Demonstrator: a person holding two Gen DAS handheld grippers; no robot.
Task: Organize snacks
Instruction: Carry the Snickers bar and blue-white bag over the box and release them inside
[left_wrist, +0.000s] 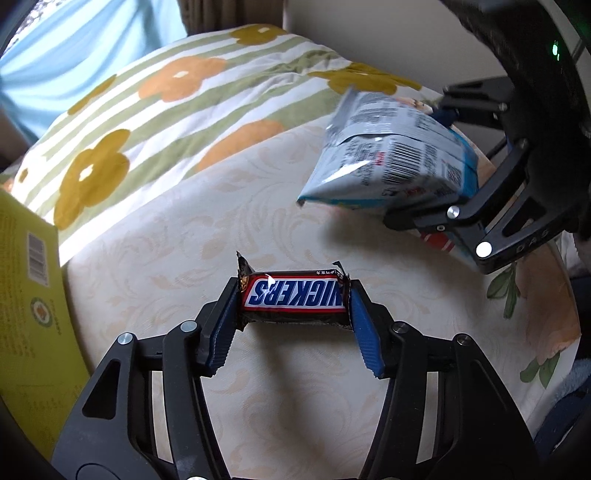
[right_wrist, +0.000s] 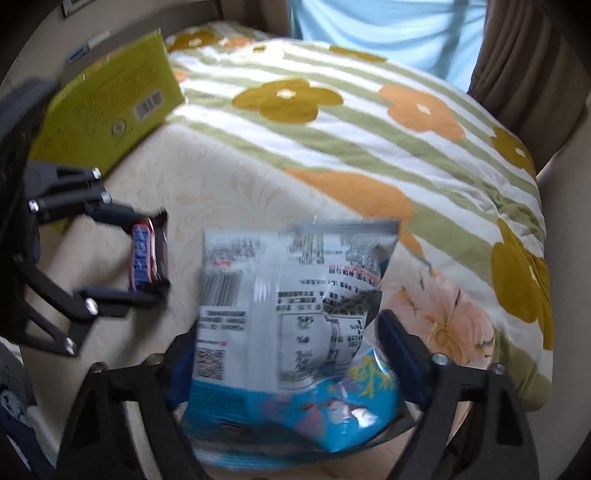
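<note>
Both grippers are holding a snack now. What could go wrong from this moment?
1. The left gripper clamps the Snickers bar only by its crimped ends, so it may slip or buckle.
2. The right gripper pinches a soft, puffy snack bag; squeezing may crush its contents.
3. The grippers are close together, so they may bump.

Snack bag (right_wrist: 291, 314) print blurred — yellow box (left_wrist: 26, 314) cut off at edge.

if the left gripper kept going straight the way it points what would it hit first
Probably the green-striped floral pillow beyond the cream bedcover; depth is unclear. The left gripper holds a Snickers bar.
</note>
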